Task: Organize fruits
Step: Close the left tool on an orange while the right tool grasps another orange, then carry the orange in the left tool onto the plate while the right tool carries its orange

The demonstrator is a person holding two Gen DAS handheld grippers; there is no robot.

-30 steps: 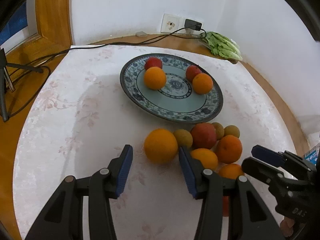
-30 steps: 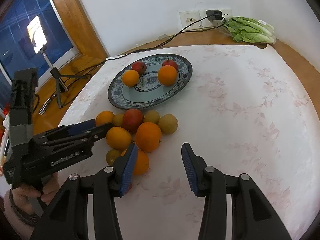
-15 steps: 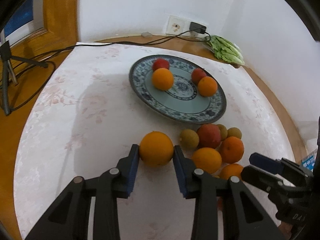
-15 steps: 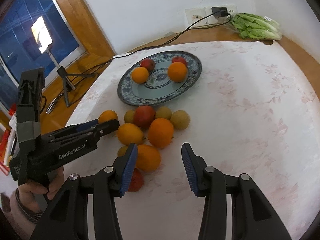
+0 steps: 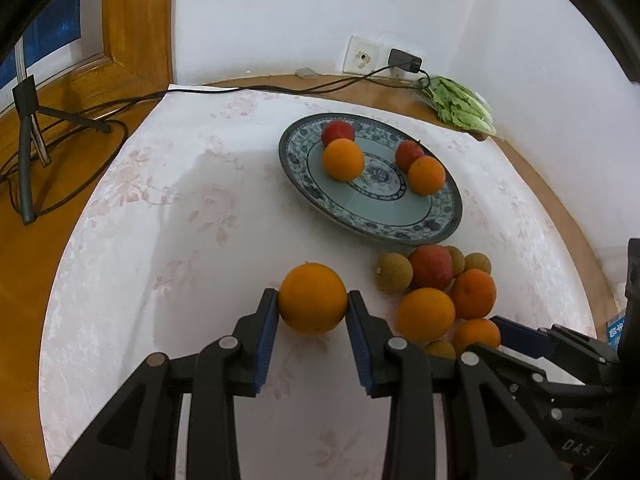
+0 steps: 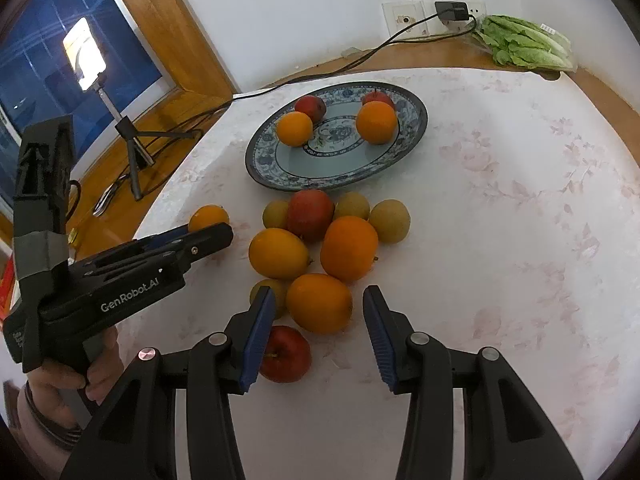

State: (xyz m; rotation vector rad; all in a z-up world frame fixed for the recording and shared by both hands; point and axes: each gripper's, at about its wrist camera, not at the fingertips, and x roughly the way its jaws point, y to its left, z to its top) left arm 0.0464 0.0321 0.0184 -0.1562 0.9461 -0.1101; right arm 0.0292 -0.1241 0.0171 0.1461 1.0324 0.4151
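My left gripper is shut on an orange, just left of the loose fruit pile on the white tablecloth. Behind it, the blue patterned plate holds two oranges and two red apples. In the right wrist view my right gripper stands open at the near end of the pile. An orange lies between its fingertips with a gap on each side, and a red apple lies by the left finger. The left gripper shows there with its orange at its tip.
A bag of lettuce and a wall socket with a plugged charger are at the back. A cable runs to a small tripod on the wooden ledge at left. A hand holds the left gripper. The round table edge curves close on the right.
The left jaws closed onto the orange that lay between them. In the right wrist view the pile shifted right, so an orange now lies between the right fingers.
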